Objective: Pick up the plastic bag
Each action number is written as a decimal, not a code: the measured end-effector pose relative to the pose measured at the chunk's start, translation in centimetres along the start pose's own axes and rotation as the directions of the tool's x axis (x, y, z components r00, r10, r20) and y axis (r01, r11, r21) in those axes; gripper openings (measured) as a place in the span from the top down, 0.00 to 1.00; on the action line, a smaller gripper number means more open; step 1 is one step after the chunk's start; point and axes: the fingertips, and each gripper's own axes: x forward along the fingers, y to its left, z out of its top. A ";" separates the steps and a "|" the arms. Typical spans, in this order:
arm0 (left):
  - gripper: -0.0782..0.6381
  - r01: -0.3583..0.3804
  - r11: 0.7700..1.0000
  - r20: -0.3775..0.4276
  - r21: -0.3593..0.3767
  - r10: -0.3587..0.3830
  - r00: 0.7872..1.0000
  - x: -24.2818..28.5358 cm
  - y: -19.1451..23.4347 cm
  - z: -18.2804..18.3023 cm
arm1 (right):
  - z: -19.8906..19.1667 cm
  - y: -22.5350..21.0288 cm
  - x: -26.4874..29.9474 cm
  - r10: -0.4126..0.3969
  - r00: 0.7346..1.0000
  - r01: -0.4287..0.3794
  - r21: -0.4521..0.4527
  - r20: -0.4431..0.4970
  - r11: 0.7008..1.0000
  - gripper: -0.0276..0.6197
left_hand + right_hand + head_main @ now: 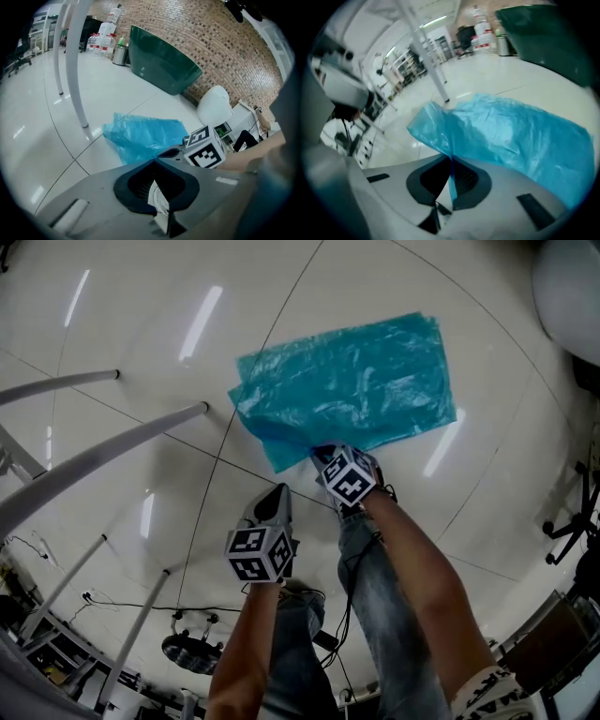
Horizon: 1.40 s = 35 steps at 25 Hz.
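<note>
Glossy white floor tiles (375, 277) run under everything, and the blue plastic bag (356, 381) lies flat on them at the far side. Both bare forearms reach forward and down. The right gripper (451, 161) meets the bag's near edge, its jaws pinching a fold of the film. The left gripper (155, 161) hangs nearer and to the left, clear of the bag, jaws pressed together on nothing. In the head view, the right gripper's marker cube (349, 476) covers most of its jaws.

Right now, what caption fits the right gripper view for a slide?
Right gripper, jaws shut on the edge of the blue plastic bag, over a white floor.
</note>
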 end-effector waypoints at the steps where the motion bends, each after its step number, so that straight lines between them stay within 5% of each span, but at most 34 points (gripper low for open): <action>1: 0.89 0.001 1.000 0.009 -0.006 -0.001 1.000 -1.4 -1.1 0.8 | 1.1 -0.1 -2.2 0.017 0.998 -0.022 0.101 0.052 0.995 0.94; 4: 0.89 0.015 1.000 0.049 -0.006 -0.014 0.999 -5.9 -5.1 4.2 | 4.8 0.2 -9.7 0.034 0.985 -0.074 0.240 0.169 0.968 0.94; 14: 0.89 0.068 0.991 0.261 0.114 -0.096 0.961 -25.0 -20.9 19.5 | 22.0 2.9 -38.5 -0.052 0.877 -0.095 0.277 0.478 0.956 0.94; 19: 0.89 0.042 0.992 0.376 0.118 -0.083 0.923 -35.3 -25.2 25.9 | 30.7 6.5 -51.8 -0.043 0.808 -0.091 0.198 0.587 0.976 0.94; 26: 0.89 -0.076 0.997 0.552 -0.006 0.067 0.831 -49.1 -22.4 32.3 | 43.3 13.7 -65.3 0.091 0.682 -0.178 0.044 0.726 0.983 0.94; 31: 0.89 -0.186 0.976 0.653 -0.114 0.214 0.726 -58.5 -18.2 34.2 | 51.3 21.0 -70.1 0.235 0.609 -0.209 -0.133 0.757 0.969 0.94; 35: 0.89 -0.244 0.944 0.699 -0.224 0.330 0.634 -65.4 -15.1 32.8 | 55.2 27.3 -71.4 0.318 0.581 -0.204 -0.245 0.749 0.948 0.94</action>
